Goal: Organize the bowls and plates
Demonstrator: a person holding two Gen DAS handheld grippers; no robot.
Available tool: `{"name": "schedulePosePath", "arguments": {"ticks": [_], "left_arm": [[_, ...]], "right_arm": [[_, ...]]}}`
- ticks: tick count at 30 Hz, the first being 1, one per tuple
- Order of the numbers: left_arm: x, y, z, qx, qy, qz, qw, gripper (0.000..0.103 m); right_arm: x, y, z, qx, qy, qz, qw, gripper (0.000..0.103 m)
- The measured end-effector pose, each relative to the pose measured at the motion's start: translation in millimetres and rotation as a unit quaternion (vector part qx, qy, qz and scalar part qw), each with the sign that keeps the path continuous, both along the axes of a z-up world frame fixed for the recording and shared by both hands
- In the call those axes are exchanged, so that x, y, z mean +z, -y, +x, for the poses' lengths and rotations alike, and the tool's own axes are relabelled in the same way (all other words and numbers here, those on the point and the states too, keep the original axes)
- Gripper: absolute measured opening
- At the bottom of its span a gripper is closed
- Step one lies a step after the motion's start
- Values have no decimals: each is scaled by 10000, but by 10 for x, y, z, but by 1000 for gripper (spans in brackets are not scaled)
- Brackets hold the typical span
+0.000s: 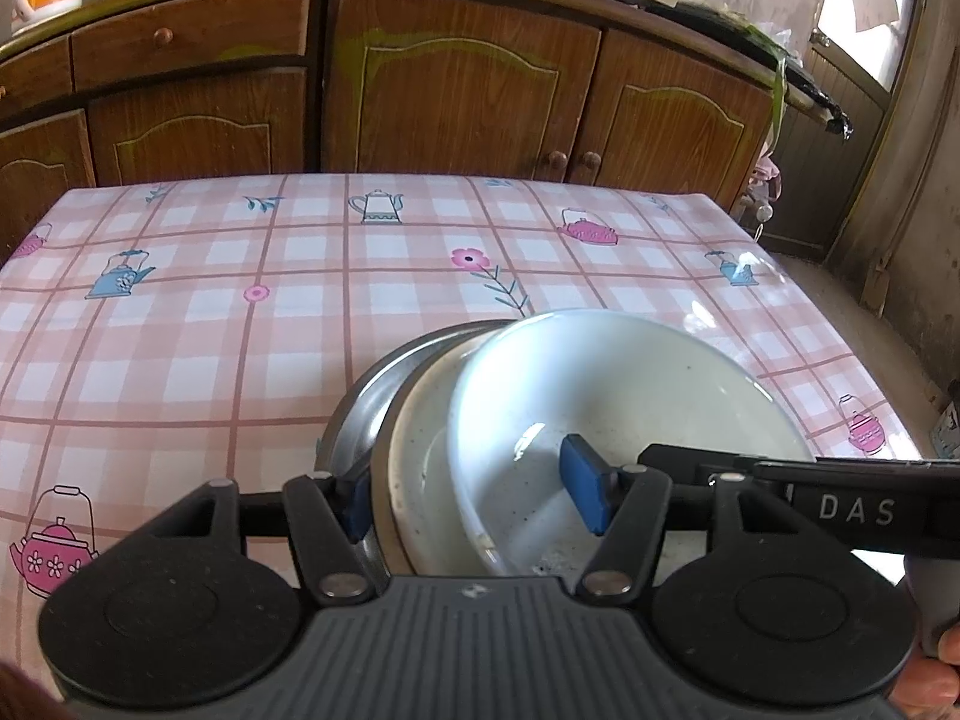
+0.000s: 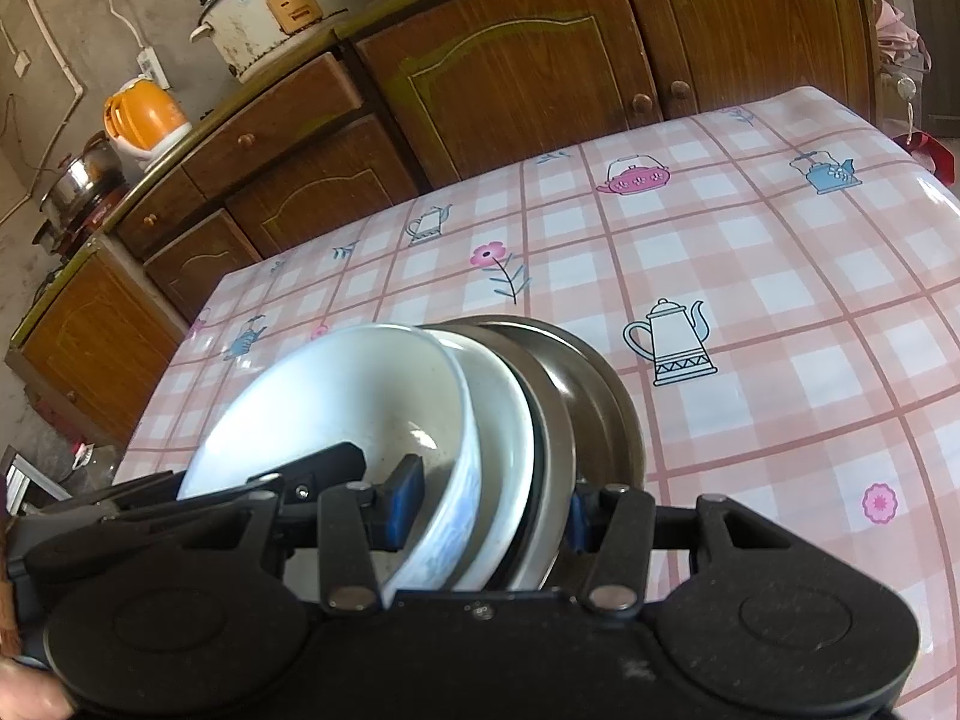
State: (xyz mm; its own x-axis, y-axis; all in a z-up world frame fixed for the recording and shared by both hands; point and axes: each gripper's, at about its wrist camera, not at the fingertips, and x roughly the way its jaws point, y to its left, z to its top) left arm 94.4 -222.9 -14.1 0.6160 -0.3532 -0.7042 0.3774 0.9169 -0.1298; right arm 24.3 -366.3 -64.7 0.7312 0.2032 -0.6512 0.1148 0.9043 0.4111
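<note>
A pink checked cloth with teapot prints covers the surface (image 1: 240, 330) in a kitchen lined with brown wooden cabinets (image 1: 456, 90). At the lower centre of the left wrist view, the left tongs (image 1: 474, 495) pinch a nested stack by its near edge, one blue pad outside the metal plate (image 1: 354, 414), the other inside the white bowl (image 1: 630, 396) on top. A cream dish (image 1: 414, 450) sits between them. In the right wrist view the right tongs (image 2: 492, 504) clamp the same stack from the other side, white bowl (image 2: 336, 396) at left, metal plate (image 2: 600, 396) at right. The dishes look gathered into one pile and held on edge, seemingly above the cloth, though contact cannot be told. The stacking step appears nearly done. The next move likely calls for lowering the pile level onto the surface, both hands together, before either grip lets go.
</note>
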Motion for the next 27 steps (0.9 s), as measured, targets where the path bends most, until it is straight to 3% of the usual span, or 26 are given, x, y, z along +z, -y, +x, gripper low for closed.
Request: {"name": "schedulePosePath", "arguments": {"ticks": [27], "left_arm": [[-189, 20, 122, 19, -59, -8, 10000, 63]], "right_arm": [[-210, 32, 160, -18, -87, 22, 10000, 57]]}}
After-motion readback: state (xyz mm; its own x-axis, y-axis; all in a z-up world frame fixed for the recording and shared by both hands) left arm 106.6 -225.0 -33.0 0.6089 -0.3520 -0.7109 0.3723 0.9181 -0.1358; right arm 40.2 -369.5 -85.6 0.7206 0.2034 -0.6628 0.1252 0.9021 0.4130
